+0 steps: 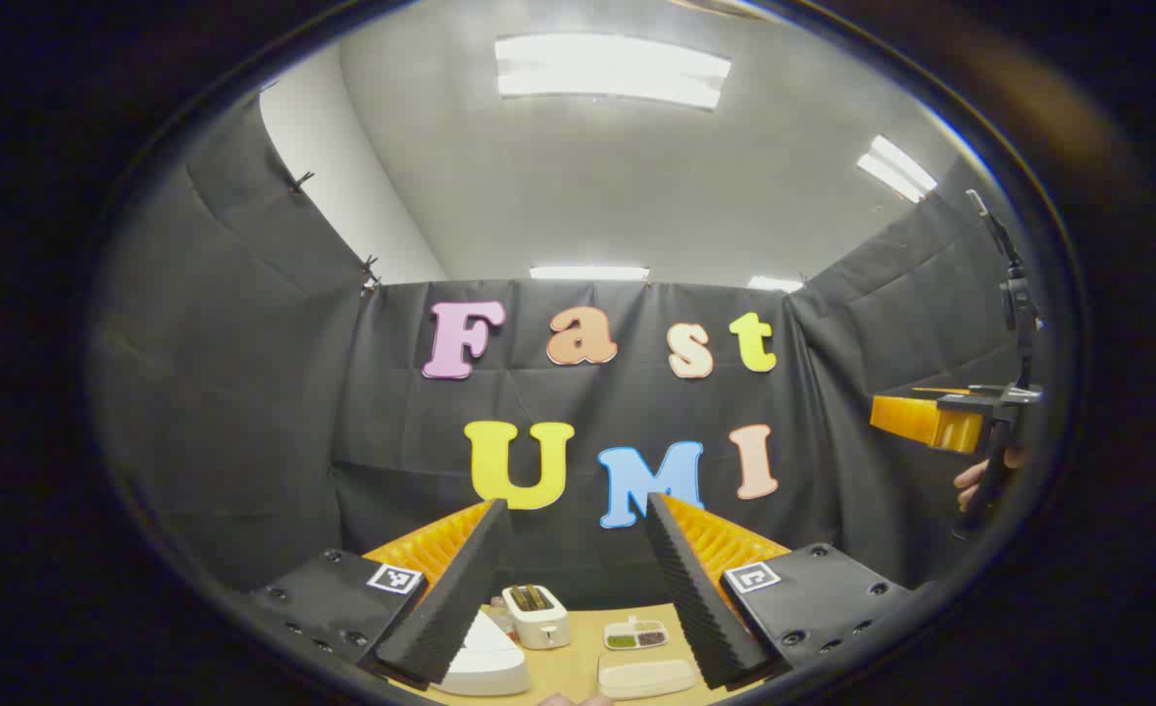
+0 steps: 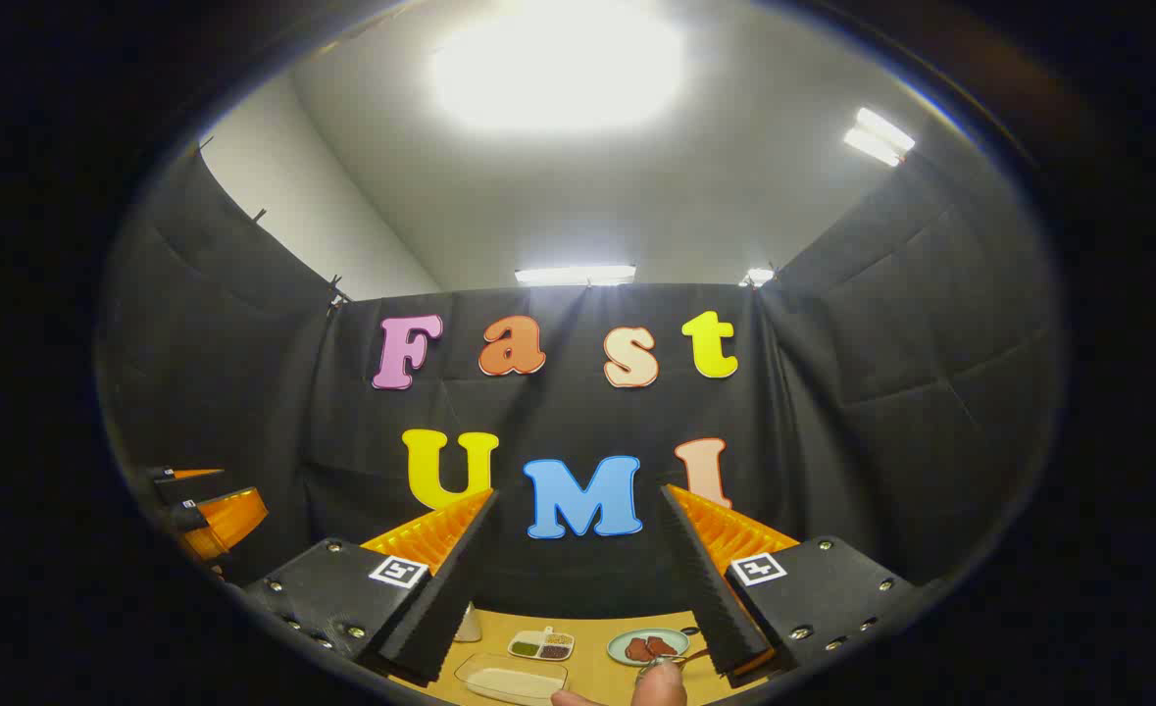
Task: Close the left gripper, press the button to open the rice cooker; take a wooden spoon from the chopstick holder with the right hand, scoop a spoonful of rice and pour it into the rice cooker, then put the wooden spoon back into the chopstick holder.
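Note:
My left gripper [image 1: 575,502] is open, held high and aimed at the booth wall, with nothing between its fingers. Below it on the wooden table [image 1: 568,667] sits the white rice cooker [image 1: 484,667], its lid down, low in the left gripper view. A shallow tray of rice [image 1: 646,677] lies to its right. My right gripper [image 2: 578,493] is also open and empty, raised above the table. The tray of rice [image 2: 511,679] sits under its left finger. The right gripper's orange body [image 1: 930,422] shows at the far right, held by a hand [image 1: 975,480].
A white toaster [image 1: 535,616] stands behind the cooker, beside a small divided dish [image 1: 635,635]. In the right gripper view there are the divided dish [image 2: 540,645], a green plate with brown food [image 2: 648,647] and a fingertip [image 2: 658,686] at the bottom edge. The left gripper's body [image 2: 210,515] is at the far left.

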`<state>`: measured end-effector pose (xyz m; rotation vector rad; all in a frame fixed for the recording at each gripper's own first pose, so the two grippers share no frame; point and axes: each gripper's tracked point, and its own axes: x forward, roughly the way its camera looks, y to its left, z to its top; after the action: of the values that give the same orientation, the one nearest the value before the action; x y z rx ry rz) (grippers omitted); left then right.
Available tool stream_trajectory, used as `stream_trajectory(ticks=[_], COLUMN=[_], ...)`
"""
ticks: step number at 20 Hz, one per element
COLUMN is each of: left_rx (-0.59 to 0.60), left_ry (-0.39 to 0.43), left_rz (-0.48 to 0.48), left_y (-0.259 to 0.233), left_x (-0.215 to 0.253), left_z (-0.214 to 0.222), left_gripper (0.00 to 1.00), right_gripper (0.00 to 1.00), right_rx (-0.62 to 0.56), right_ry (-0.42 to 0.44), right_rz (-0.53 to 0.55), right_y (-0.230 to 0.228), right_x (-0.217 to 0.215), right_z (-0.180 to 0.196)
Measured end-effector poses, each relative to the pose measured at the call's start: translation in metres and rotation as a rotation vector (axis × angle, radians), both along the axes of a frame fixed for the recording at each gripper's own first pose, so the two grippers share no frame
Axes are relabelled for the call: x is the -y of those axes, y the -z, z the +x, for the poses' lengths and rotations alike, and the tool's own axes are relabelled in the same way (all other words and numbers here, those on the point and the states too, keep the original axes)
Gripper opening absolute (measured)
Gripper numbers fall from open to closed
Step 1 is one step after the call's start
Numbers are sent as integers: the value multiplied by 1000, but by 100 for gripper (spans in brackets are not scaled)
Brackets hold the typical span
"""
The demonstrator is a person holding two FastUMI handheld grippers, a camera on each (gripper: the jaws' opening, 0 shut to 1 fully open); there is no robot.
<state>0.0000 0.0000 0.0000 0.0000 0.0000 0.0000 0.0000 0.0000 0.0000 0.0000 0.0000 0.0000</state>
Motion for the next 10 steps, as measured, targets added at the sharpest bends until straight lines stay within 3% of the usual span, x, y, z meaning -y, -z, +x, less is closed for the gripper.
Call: stream_trajectory(ticks=[10], left_rx=[-35], left_ry=[-25], left_rz=[7], left_y=[11], left_x=[-5], left_z=[0], left_gripper=[93], right_gripper=[96], right_rx=[-34], right_ry=[-5], right_rz=[-25], right_y=[14], right_x=[-1], right_z=[3])
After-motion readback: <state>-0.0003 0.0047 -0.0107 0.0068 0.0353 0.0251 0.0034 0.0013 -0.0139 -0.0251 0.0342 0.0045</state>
